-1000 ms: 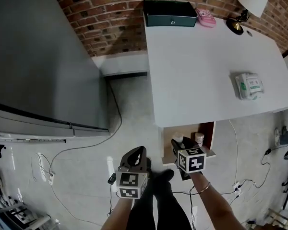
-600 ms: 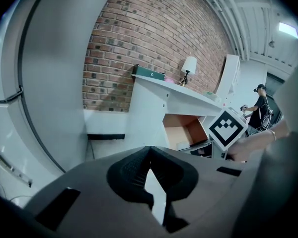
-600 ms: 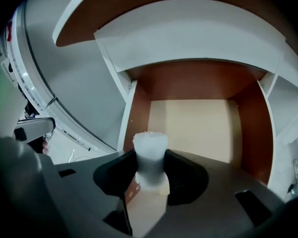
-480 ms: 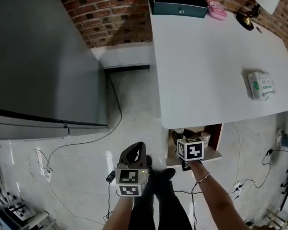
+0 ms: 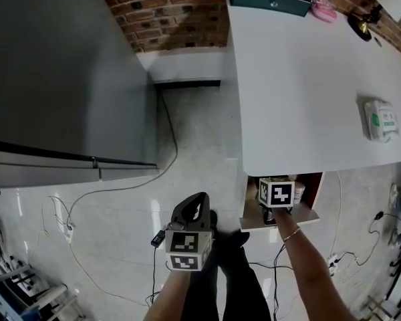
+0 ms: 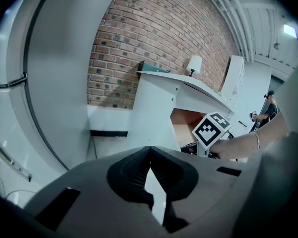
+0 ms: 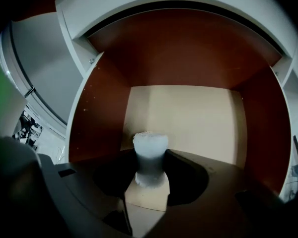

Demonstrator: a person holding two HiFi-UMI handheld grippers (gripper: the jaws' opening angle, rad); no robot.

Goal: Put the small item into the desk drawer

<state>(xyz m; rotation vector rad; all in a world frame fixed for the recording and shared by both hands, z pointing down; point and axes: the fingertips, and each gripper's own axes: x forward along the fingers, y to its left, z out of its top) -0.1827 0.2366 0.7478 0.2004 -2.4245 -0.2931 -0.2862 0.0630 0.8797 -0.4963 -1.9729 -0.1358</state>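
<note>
In the head view the right gripper (image 5: 274, 204) reaches under the front edge of the flat white desk top (image 5: 307, 79) and into the open desk drawer (image 5: 281, 222), a box with red-brown sides, while the left gripper (image 5: 198, 200) hangs well apart, over the pale floor (image 5: 187, 152) to the left of the drawer. The marker cube hides what the right gripper carries here, so the right hand is plainly the nearer one and the left has no part in the placing. In the left gripper view the dark jaws meet at their tips with nothing between them. In the right gripper view the jaws stand partly apart and are clamped on the small whitish item (image 7: 150, 157), a waisted piece with a wider rounded top. Its long axis runs along the jaws, top end forward, aimed at the beige drawer bottom (image 7: 198, 118) between the red-brown walls (image 7: 102, 113). The item looks to be above that bottom, not resting on it, though I cannot be sure of the gap. My judgement: the move left is to lower it straight ahead and let the jaws part.
</note>
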